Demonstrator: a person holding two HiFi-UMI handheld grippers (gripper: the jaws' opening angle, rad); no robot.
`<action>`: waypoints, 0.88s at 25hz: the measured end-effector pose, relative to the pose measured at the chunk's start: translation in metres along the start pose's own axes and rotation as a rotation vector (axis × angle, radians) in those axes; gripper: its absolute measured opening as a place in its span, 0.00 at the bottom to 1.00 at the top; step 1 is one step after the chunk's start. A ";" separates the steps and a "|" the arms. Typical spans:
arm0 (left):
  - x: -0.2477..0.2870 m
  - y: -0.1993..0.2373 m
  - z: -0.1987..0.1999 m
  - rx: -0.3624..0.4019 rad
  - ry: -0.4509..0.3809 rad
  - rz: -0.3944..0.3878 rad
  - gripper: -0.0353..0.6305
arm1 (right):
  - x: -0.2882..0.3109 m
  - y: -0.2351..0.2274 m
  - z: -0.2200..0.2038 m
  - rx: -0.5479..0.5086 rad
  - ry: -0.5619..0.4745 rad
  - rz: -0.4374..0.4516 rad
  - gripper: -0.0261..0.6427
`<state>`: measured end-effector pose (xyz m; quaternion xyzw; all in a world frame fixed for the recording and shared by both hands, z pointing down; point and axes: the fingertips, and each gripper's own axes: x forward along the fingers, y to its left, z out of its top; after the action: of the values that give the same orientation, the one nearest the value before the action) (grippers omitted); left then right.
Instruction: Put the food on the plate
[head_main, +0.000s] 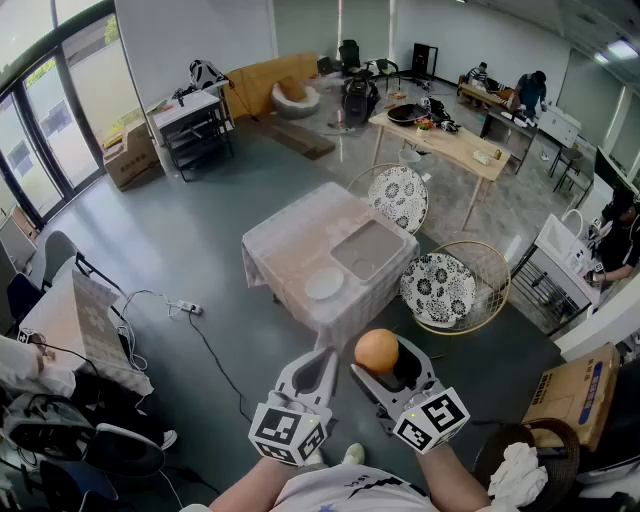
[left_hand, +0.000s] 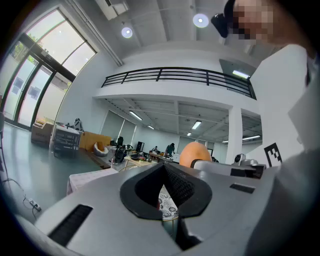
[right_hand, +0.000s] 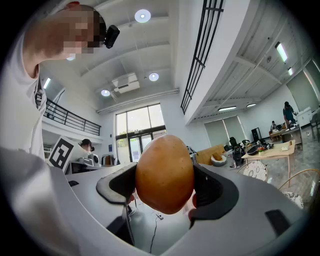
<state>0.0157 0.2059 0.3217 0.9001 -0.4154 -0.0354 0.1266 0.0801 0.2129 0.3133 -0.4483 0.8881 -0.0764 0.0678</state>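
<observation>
Orange food (head_main: 377, 350) we clamp in the right gripper (head_main: 390, 366), left gripper (head_main: 322, 368) closed empty; carrying to the bare plate (head_main: 324, 285) remains.

No word, number or brand can be read in any of the views. The only signs are the black-and-white square markers (head_main: 288, 432) on the cubes of the left gripper (head_main: 322, 360) and the right gripper (head_main: 380, 352). They are block patterns, not letters or digits. One such marker also shows partly at the right edge of the left gripper view, and one at the left side of the right gripper view. The cardboard box (head_main: 575, 392) on the floor at the right in the head view carries some blue print, but it is too small to read.
</observation>
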 end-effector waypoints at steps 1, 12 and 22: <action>0.001 -0.002 -0.001 0.001 0.000 -0.001 0.06 | -0.002 -0.001 0.000 0.000 0.000 -0.001 0.52; 0.003 -0.019 -0.008 0.011 0.008 0.010 0.06 | -0.020 -0.009 0.002 0.012 -0.017 0.008 0.52; 0.007 -0.015 -0.015 0.028 0.005 0.070 0.06 | -0.025 -0.017 0.003 0.048 -0.035 0.070 0.52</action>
<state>0.0339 0.2134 0.3326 0.8867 -0.4469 -0.0229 0.1160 0.1085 0.2232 0.3152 -0.4163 0.8998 -0.0874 0.0968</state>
